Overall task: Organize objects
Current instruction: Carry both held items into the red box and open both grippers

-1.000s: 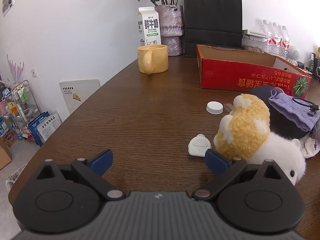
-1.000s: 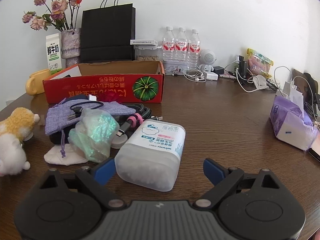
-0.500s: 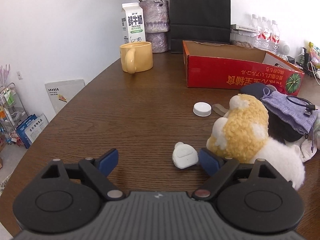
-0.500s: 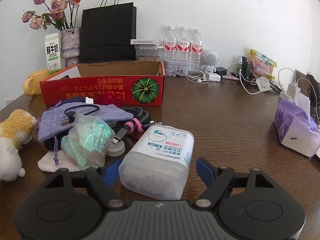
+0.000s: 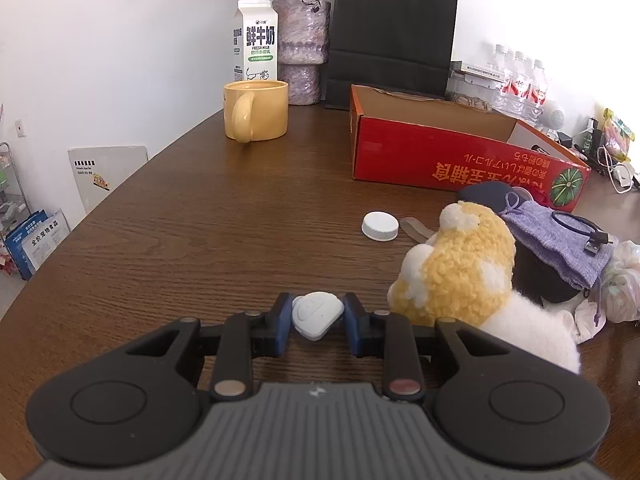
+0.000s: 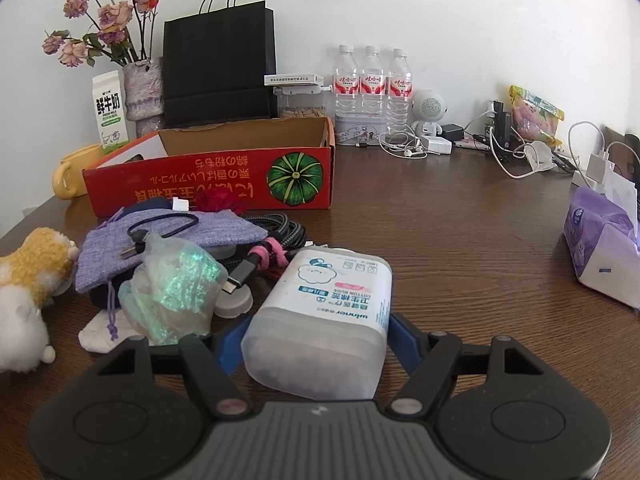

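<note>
Your left tool (image 5: 317, 323) is closing, its blue pads touching both sides of the small white rounded plastic piece (image 5: 318, 314) on the brown wooden table (image 5: 200, 240). The yellow-and-white plush toy (image 5: 460, 276) sits just right of it. Your right tool (image 6: 316, 338) is closing around the translucent cotton-bud box (image 6: 326, 320), which lies on the table; the crinkled iridescent bag (image 6: 176, 292) crowds its left finger.
</note>
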A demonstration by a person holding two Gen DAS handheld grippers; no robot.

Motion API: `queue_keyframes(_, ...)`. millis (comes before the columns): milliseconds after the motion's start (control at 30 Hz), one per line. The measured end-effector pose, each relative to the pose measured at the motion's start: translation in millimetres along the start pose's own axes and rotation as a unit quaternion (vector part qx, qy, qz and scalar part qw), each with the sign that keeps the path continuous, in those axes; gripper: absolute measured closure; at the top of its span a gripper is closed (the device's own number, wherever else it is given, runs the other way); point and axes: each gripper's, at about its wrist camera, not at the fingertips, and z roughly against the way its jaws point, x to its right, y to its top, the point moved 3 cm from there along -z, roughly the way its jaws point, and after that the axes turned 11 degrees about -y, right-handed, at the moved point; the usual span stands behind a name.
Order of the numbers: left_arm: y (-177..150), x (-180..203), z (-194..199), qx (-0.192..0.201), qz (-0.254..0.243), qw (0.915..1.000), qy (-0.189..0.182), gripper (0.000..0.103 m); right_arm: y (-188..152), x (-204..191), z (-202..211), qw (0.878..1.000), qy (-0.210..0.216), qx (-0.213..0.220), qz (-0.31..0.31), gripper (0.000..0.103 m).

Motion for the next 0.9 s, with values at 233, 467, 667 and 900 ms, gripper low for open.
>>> queue_keyframes(233, 8, -1, 10, 0.016, 0.013, 0.9998, 0.005, 0.075, 5, 6, 11, 1.0, 0.022, 0.022, 0.002, 0.035)
queue_keyframes(467, 32, 6, 19, 0.047, 0.004, 0.9989, 0.002, 0.075, 22, 13, 20, 0.998, 0.04, 0.046, -0.002, 0.037)
queue_keyframes(667, 55, 17, 18, 0.066, -0.01, 0.9977, -0.008, 0.075, 44, 15, 28, 0.995, 0.054, 0.079, -0.002, 0.037)
queue_keyframes(900, 89, 42, 10, 0.089, -0.038, 0.9949, -0.029, 0.075, 75, 5, 23, 0.991, 0.074, 0.112, 0.009, 0.037)
